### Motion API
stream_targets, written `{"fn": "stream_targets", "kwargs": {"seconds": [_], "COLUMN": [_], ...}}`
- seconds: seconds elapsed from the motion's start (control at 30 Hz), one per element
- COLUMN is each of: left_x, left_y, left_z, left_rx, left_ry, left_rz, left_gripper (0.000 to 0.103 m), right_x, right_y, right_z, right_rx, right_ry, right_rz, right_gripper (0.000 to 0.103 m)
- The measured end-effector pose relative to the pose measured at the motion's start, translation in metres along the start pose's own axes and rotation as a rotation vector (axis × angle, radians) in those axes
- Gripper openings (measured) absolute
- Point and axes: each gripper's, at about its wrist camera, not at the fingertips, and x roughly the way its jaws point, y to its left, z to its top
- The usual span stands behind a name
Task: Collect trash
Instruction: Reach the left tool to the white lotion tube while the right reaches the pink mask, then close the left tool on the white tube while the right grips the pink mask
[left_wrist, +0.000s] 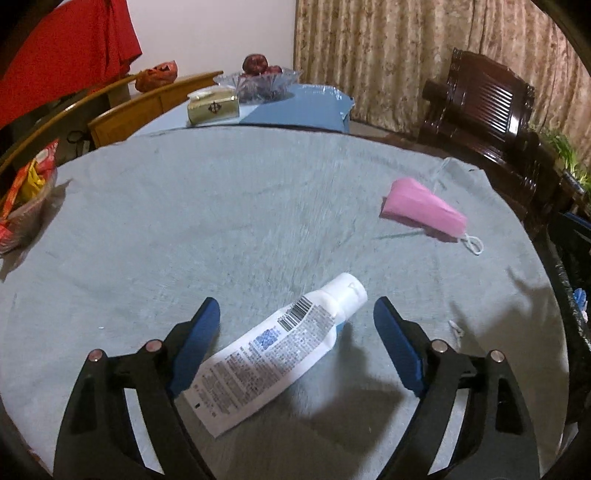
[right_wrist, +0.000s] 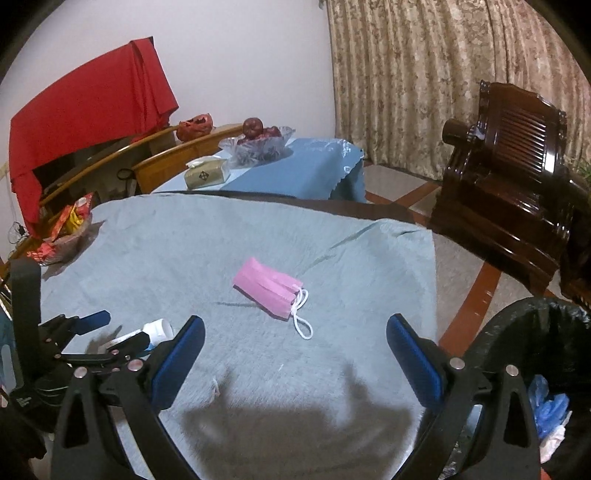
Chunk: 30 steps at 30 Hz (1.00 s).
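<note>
Your left gripper (left_wrist: 295, 314) had jaws spread astride the tube (left_wrist: 280, 347), which lay diagonally between them, untouched.

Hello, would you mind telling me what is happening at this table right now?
A person is clearing trash from the grey-covered table with a handheld gripper in each hand. The left gripper is open around a white tube lying on the cloth, not yet gripping it. The right gripper is open and empty, pointed toward a folded pink face mask. A black-lined trash bin stands beside the table at the right.
</note>
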Motion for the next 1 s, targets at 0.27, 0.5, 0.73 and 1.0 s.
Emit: {"fn": "stream_targets", "kwargs": {"seconds": [0.27, 0.5, 0.73, 1.0], "left_x": [0.022, 0.037, 0.042, 0.032], "left_y": [0.0, 0.003, 0.003, 0.007], "left_z": [-0.003, 0.008, 0.011, 0.002], "left_rx": [-0.029, -0.096, -0.085, -0.081], "left_ry": [0.055, 0.088, 0.082, 0.064], "left_rz": [0.003, 0.045, 0.044, 0.029], "left_gripper": [0.076, 0.073, 0.072, 0.056], "right_x": [0.016, 0.024, 0.034, 0.045], "right_y": [0.001, 0.001, 0.001, 0.002], "right_z": [-0.001, 0.001, 0.005, 0.008], "right_rx": [-0.005, -0.005, -0.01, -0.016], "right_ry": [0.015, 0.018, 0.015, 0.019], "right_rz": [0.003, 0.007, 0.014, 0.019], "right_gripper": [0.097, 0.097, 0.097, 0.097]}}
